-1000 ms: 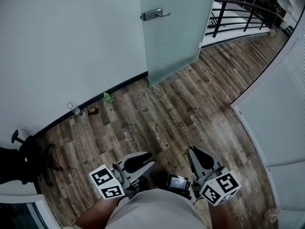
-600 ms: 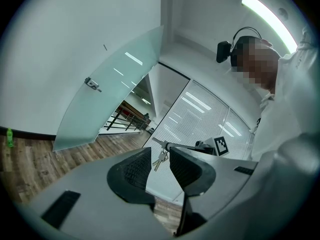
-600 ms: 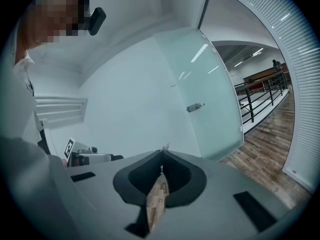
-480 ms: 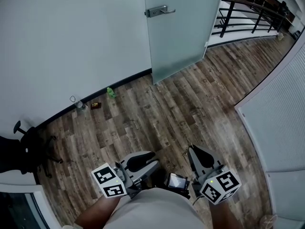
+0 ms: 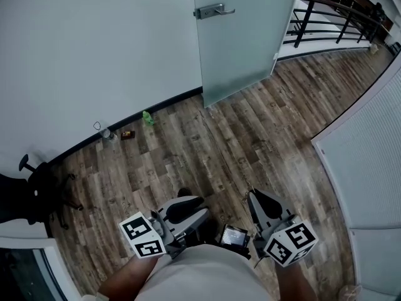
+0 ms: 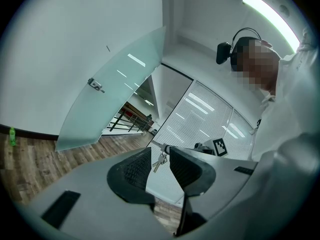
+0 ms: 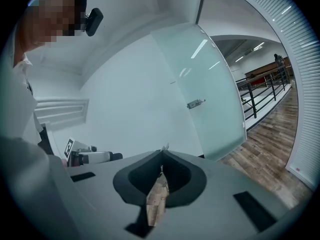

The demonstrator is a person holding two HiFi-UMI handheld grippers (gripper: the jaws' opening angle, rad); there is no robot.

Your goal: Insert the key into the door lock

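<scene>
Wood-floor hallway [image 5: 250, 124], glass door [image 5: 244, 36] with its handle [image 5: 216, 10] far ahead; right gripper [image 5: 253, 195] was pinched on the key [image 6: 159, 159], well away from the door, left gripper [image 5: 190, 207] was open and empty, so insertion had not started.

head view steeply down, far; both gripper views share glass door [image 5: 244, 42]

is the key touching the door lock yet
Apart. The head view shows the right tool with the key down by the person, floor between it and the lock.
</scene>
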